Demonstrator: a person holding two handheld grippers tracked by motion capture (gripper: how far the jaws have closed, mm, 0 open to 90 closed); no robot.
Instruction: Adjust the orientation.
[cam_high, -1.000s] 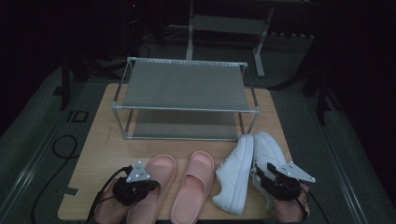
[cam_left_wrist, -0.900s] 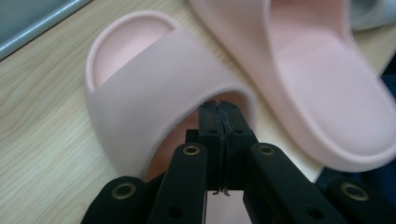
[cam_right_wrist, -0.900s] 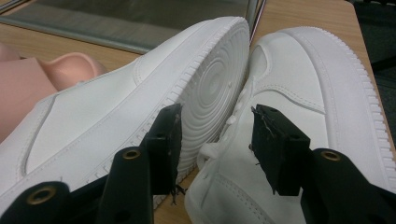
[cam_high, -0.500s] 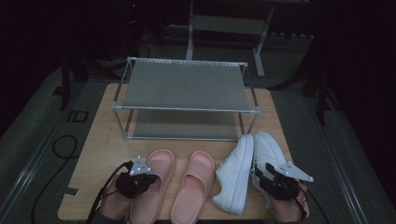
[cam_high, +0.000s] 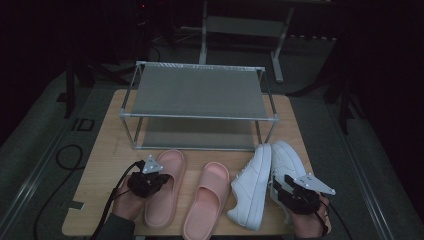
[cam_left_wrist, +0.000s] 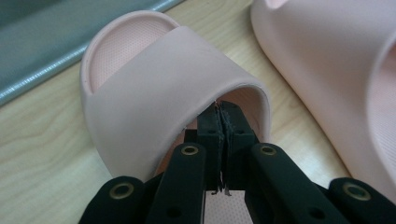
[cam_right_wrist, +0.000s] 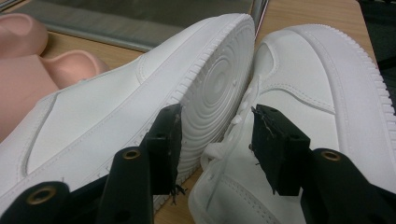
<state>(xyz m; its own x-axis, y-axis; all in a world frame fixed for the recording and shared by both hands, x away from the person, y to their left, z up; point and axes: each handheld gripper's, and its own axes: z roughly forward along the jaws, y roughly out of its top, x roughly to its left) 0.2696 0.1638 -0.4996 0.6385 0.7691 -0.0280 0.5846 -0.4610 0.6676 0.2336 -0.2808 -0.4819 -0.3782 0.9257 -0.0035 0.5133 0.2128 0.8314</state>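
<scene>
Left gripper (cam_left_wrist: 219, 140) has its jaws pressed together, their tips tucked under the rear edge of the strap of the left pink slipper (cam_left_wrist: 154, 88); no strap material shows between the pads, so I cannot tell whether anything is pinched. From the high view this gripper (cam_high: 150, 181) sits over that slipper (cam_high: 165, 187) near the front left corner of the wooden table (cam_high: 107, 150), but the jaw state is hidden there. The second pink slipper (cam_high: 207, 200) lies just beside it, toward the middle of the front edge.

The right gripper (cam_right_wrist: 215, 144) stands wide, one jaw against the sole edge of the white sneaker lying on its side (cam_right_wrist: 116, 107), the other over the upright white sneaker (cam_right_wrist: 317, 93); the two shoes touch. The high view places this gripper (cam_high: 295, 192) at the front right corner, over the upright sneaker (cam_high: 287, 162), with the tipped sneaker (cam_high: 252, 187) left of it. A two-tier metal rack (cam_high: 200, 92) stands along the far edge.
</scene>
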